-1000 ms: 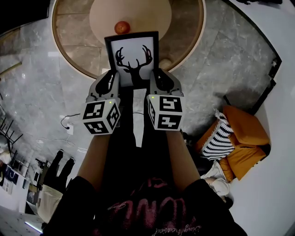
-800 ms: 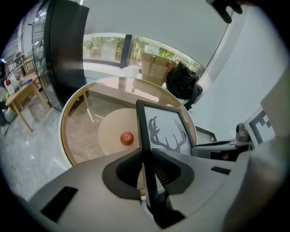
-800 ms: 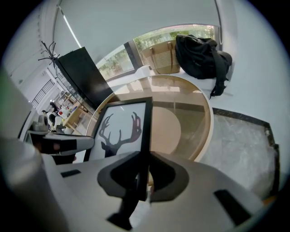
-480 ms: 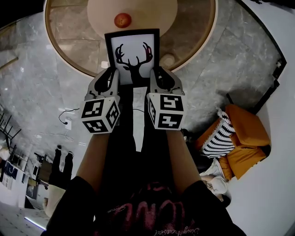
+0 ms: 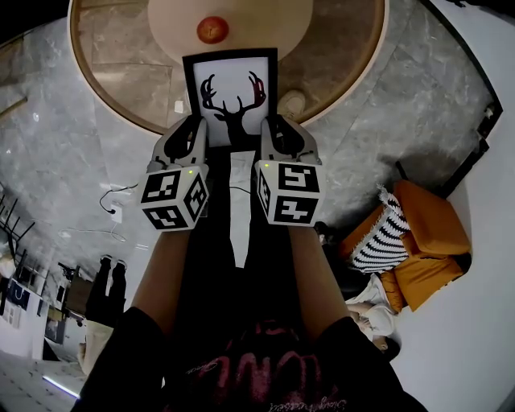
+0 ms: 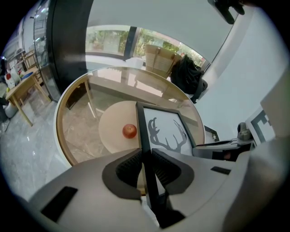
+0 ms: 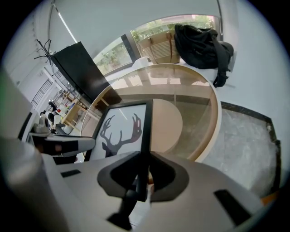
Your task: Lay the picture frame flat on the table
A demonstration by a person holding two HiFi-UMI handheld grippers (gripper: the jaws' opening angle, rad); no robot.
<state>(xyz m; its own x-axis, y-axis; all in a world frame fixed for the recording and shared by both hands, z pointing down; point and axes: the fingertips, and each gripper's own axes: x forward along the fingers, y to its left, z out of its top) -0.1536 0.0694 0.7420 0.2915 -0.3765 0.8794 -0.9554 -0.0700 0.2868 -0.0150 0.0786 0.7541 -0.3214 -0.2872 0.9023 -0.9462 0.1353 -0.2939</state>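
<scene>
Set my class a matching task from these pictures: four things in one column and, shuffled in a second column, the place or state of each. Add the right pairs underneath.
Column one
1. picture frame
2. apple
3. striped cushion
4. left gripper

Column two
A. against the orange seat
B. shut on the frame's left edge
C. gripped at both side edges
D. on the pale disc of the round table

Pairs: 1-C, 2-D, 3-A, 4-B
</scene>
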